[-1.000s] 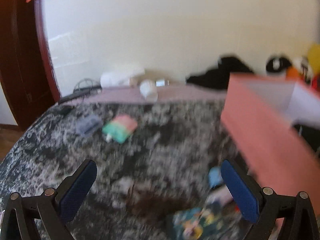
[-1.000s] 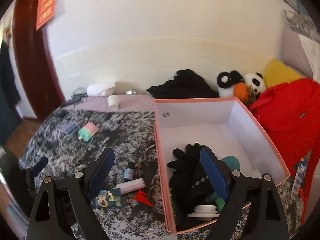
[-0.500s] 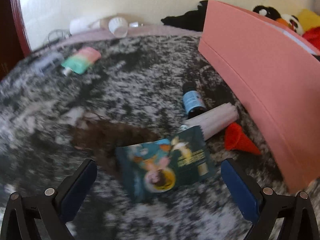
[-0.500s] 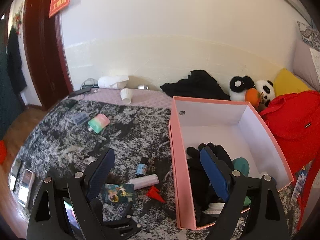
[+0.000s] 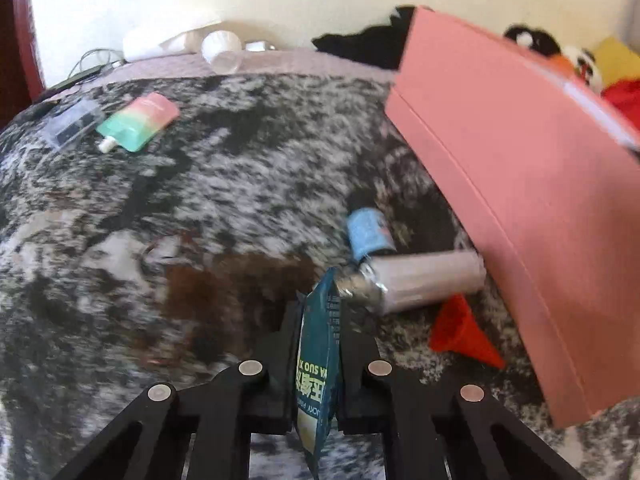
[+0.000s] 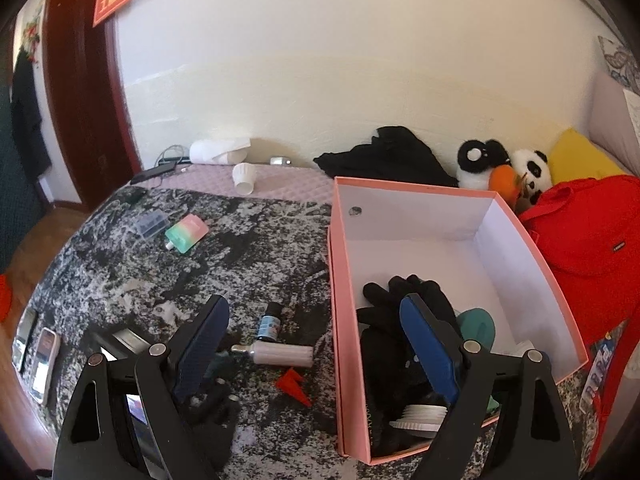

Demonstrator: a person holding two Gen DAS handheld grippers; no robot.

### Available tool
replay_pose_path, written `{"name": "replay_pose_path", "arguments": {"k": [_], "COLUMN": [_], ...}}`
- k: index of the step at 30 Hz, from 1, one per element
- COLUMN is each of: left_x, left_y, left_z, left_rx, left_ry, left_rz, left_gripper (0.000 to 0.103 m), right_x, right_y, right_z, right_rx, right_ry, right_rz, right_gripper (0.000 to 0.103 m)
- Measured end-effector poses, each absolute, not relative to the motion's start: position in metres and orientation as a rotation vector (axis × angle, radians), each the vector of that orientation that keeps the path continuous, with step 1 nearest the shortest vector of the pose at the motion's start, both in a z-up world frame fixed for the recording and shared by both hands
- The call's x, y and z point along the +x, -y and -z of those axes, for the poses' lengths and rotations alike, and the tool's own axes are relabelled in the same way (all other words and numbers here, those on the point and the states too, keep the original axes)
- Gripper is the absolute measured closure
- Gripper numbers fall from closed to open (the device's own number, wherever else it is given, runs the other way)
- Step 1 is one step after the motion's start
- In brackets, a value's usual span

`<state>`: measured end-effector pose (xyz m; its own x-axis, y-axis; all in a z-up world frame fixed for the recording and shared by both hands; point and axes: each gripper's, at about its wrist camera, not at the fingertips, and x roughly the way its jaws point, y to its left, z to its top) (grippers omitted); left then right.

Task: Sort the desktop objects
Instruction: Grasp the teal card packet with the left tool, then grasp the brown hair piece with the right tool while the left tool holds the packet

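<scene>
The teal snack packet (image 5: 318,364) stands on edge, clamped between the fingers of the left gripper (image 5: 317,344), low over the black-and-white mottled bed cover (image 5: 224,184). Just beyond its top edge lie a pale pink tube (image 5: 424,280) with a silver neck and a small bottle with a blue label (image 5: 368,232), the two touching. A red cone (image 5: 460,332) sits just beside the tube, near the outer wall of the pink box (image 5: 520,184). Farther back on the cover are a green-and-pink pouch (image 5: 140,122) and a clear case (image 5: 72,124) side by side, with a white paper cup (image 5: 222,50) behind them.

The right gripper (image 6: 316,348) hovers with its blue-padded fingers (image 6: 428,348) wide apart and holding nothing, one on each side of the box's near wall. Inside the box (image 6: 532,264) are black gloves (image 6: 404,304), a teal object (image 6: 478,322) and a white ribbed lid (image 6: 420,416), all at the near end. Panda plush toys (image 6: 500,164) and a red garment (image 6: 592,232) lie beyond the box.
</scene>
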<state>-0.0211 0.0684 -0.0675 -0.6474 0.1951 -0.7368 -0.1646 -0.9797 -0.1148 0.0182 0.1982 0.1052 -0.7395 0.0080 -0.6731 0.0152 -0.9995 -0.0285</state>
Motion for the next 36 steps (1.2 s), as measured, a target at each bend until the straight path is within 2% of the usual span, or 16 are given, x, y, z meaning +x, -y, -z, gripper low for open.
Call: {"name": "replay_pose_path", "arguments": {"k": [8,16,19,21,23,25,29,31,33,36], "left_x": [-0.015,-0.019,-0.020,-0.020,-0.020,-0.020,-0.022,-0.023,-0.024,-0.026], "left_y": [-0.016,0.025,0.035,0.040,0.045,0.050,0.061,0.066,0.071,0.079], "left_z": [0.033,0.024,0.024,0.024,0.024,0.023,0.024,0.025,0.026,0.027], "left_rx": [-1.107,-1.088,-1.090,-1.090,-1.087,-1.084,-1.088,-1.096,-1.104,-1.116], "left_ry": [0.152,0.209,0.211,0.211,0.210,0.205,0.210,0.222,0.234,0.253], "left_rz": [-2.725,-2.767,-2.778,-2.785,-2.793,-2.804,-2.815,-2.818,-2.822,-2.827], "left_gripper": [0.096,0.096,0.096,0.096,0.096,0.096,0.095,0.095,0.095,0.095], "right_x": [0.011,-0.004,-0.013,-0.020,-0.030,-0.040,-0.058,-0.067,-0.073,-0.080], "right_y": [-0.177,-0.143,-0.130,-0.125,-0.121,-0.116,-0.105,-0.098,-0.090,-0.079], "right_z": [-0.094,-0.070,-0.051,-0.037,-0.018,0.000,0.030,0.040,0.049,0.069], "right_rx": [1.168,1.226,1.269,1.305,1.357,1.413,1.513,1.546,1.578,1.626], "right_ry": [-0.076,-0.141,-0.103,-0.026,0.038,0.055,0.048,0.025,-0.014,-0.105], "right_rz": [2.882,2.806,2.712,2.629,2.558,2.531,2.521,2.519,2.519,2.515], "right_gripper": [0.013,0.014,0.026,0.040,0.046,0.046,0.043,0.032,0.016,0.012]}}
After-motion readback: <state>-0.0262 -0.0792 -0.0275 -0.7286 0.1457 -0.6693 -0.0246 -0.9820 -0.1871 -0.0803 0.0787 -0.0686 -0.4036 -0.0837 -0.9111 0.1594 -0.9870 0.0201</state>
